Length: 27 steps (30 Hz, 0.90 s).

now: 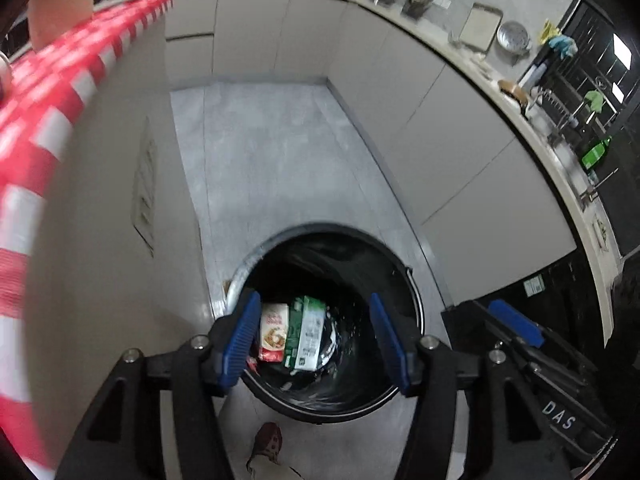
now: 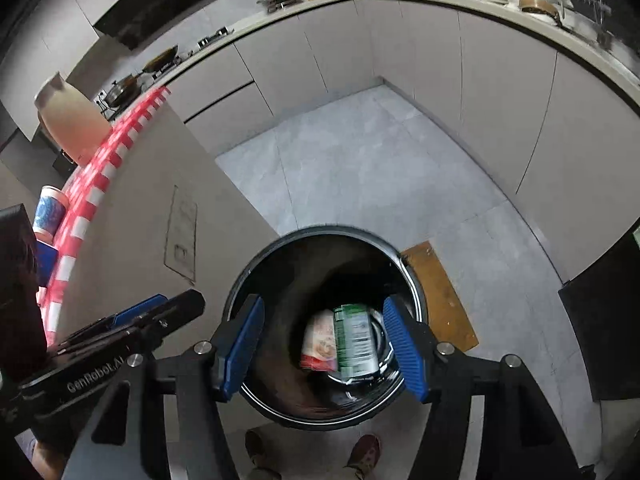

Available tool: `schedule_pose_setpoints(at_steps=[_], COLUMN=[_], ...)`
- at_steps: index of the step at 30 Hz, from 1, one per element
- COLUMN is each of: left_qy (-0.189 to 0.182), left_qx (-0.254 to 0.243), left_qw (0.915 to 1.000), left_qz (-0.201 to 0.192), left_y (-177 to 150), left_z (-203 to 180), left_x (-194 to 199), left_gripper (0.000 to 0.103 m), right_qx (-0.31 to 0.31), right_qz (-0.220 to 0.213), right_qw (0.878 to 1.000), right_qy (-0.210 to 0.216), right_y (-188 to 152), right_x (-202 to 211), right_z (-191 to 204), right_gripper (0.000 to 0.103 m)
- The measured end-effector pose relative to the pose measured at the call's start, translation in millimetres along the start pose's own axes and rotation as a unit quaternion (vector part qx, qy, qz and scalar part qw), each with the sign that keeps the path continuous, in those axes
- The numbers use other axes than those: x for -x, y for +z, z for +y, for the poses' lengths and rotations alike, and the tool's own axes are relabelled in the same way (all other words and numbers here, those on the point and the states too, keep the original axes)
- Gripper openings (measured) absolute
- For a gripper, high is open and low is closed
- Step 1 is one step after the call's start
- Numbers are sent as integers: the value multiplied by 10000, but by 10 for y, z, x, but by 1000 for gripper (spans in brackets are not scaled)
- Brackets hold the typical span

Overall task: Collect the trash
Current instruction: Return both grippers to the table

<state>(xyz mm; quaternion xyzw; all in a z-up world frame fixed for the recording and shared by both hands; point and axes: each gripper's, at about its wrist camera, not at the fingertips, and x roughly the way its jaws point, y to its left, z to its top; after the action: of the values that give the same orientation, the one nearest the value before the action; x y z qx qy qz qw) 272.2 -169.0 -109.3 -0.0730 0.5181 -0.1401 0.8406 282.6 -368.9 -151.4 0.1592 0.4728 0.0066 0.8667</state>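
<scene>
Both of our hand-held grippers, left [image 1: 316, 340] and right [image 2: 324, 348], hang open and empty over the trash bin [image 1: 416, 304]; a green carton [image 1: 306, 332] and red packet [image 1: 274, 332] lie inside. We should lift straight clear of the rim.

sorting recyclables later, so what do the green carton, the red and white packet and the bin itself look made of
Green carton: coated paperboard by its flat printed faces and folded edges.
Red and white packet: probably thin glossy plastic film or paper; too blurred to settle.
Bin: seemingly metal, going by its bright rim, with a shiny black plastic liner.
</scene>
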Motion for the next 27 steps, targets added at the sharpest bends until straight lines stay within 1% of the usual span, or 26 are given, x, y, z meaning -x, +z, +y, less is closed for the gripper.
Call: schedule_pose_setpoints(at_steps=[4,8,10,13,14,16,19,23,27], left_qy=[29,-61,-28,-11,-9,3,96,331,546], left_qx=[-97,-111,-131,-166,-173,-134,-50,124,390], left_qw=[9997,9990,9983,9974,9972,9965,9958,9936,9910], left_qz=[-242,-427,-566,-700,-733,-822,-910,-1071,-1157], left_y=[33,44,31,15,30,-14,-10,-32,-93], left_z=[14,144,221,362,409,571,780,1141,1557], left_x=[387,827,1036,1288,1301,1471,1527,1725,1898], left_gripper=[59,59,59,59,59,59,62,62,62], right_qx=[134,174,225,283,297,337,392,460,680], right_qz=[-224,-399,-480,-589,-620,-713,-765,-715,-728], right_qw=[9997,9989,9984,9976,9973,9964,9955,9944,9921], right_qy=[41,166,182,234,243,296,400,635,768], right_y=[47,41,42,30,36,18,-18,-90,-155], right_x=[239,457,561,720,758,856,917,951,955], right_z=[172,365,512,740,805,990,1305,1712,2228], right_gripper=[64,64,64,64,64,65,68,72,74])
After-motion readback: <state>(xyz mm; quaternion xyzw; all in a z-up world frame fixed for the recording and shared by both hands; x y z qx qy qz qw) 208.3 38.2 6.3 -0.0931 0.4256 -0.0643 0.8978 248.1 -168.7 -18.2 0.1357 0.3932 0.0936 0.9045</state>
